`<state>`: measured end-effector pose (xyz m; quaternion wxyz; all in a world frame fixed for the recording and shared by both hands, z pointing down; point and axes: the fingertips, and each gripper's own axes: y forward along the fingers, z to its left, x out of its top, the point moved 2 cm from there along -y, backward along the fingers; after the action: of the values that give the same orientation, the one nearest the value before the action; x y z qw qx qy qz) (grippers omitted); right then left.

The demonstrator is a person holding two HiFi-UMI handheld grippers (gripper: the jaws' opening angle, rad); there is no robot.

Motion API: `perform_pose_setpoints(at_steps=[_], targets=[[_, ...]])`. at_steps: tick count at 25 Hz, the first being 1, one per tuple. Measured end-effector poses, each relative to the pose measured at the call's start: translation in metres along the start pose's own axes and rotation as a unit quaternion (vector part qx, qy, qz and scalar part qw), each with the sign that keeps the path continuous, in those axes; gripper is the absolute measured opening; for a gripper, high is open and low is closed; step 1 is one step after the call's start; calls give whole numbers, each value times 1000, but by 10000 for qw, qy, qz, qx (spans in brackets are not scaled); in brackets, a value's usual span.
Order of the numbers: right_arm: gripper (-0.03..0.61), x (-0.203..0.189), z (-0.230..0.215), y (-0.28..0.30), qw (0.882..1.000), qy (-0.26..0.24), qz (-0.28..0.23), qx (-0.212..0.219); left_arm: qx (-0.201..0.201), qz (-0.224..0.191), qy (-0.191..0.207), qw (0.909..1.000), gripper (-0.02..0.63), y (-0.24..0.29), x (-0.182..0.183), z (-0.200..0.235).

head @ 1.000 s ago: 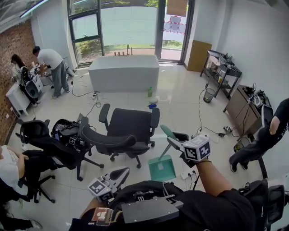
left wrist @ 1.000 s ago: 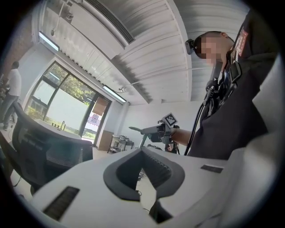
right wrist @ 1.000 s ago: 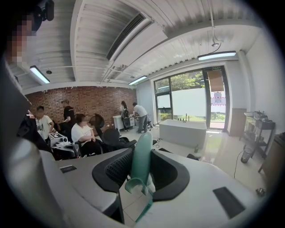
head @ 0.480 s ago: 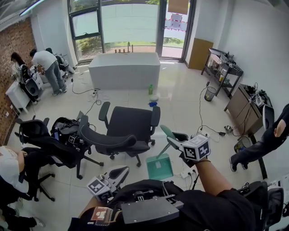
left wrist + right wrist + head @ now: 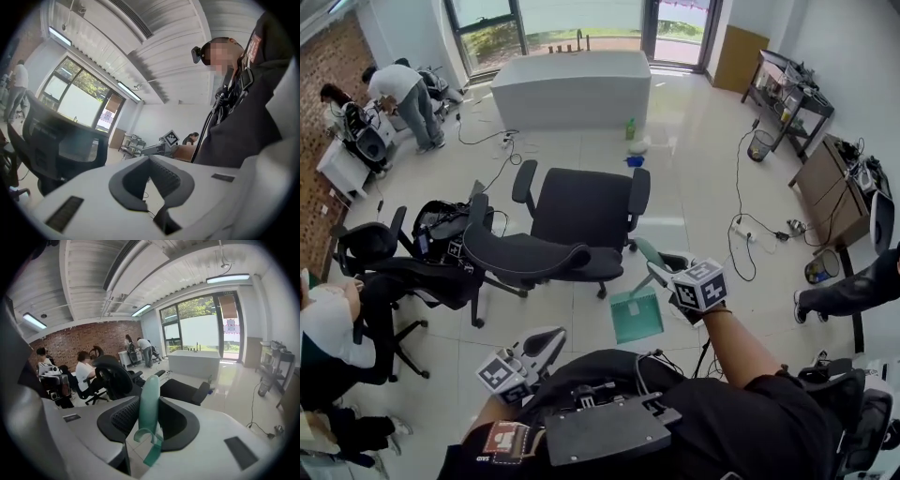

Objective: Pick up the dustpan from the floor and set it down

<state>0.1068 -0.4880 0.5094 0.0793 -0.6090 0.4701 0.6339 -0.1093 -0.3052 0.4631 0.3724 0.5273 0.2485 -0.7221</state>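
A teal dustpan [image 5: 636,314] hangs below my right gripper [image 5: 664,273], which is shut on its upright handle [image 5: 648,253]. In the right gripper view the handle [image 5: 150,390] stands clamped between the two dark pads of the right gripper [image 5: 149,414], its hanging loop below them. The pan's blade is low over the pale tiled floor; whether it touches the floor cannot be told. My left gripper [image 5: 546,339] is held low near my body, open with nothing in it. In the left gripper view, the left gripper [image 5: 151,185] shows an empty gap.
A black office chair [image 5: 572,225] stands just beyond the dustpan, with another chair [image 5: 403,272] and gear to its left. A power strip and cable [image 5: 741,230] lie on the floor at right. People work at far left [image 5: 403,89]; a white counter [image 5: 572,75] stands behind.
My right gripper has sunk with the dustpan toward the floor. The left gripper has dropped a little. The head view has tilted further down.
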Motion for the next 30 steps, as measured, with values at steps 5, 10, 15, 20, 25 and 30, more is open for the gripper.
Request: perform_pose_setpoints(at_steps=[5, 10, 15, 20, 25, 30], targets=[[143, -64, -59, 86, 9990, 143, 423, -32, 361, 315, -300, 9984, 9, 15, -40, 46], [141, -128, -116, 172, 9963, 258, 809, -127, 642, 617, -520, 9947, 9, 28, -76, 89], [141, -188, -167, 246, 9921, 386, 1168, -253, 882, 996, -758, 9882, 9, 34, -110, 122], [141, -230, -210, 304, 9861, 634, 1485, -398, 1018, 1221, -967, 9825, 9, 43, -135, 150], [141, -271, -215, 348, 9780, 715, 1891, -511, 1025, 1260, -1025, 9814, 9, 36, -142, 170], [140, -305, -212, 364, 9764, 849, 1912, -539, 1121, 1349, -1065, 9787, 9, 24, -152, 172]])
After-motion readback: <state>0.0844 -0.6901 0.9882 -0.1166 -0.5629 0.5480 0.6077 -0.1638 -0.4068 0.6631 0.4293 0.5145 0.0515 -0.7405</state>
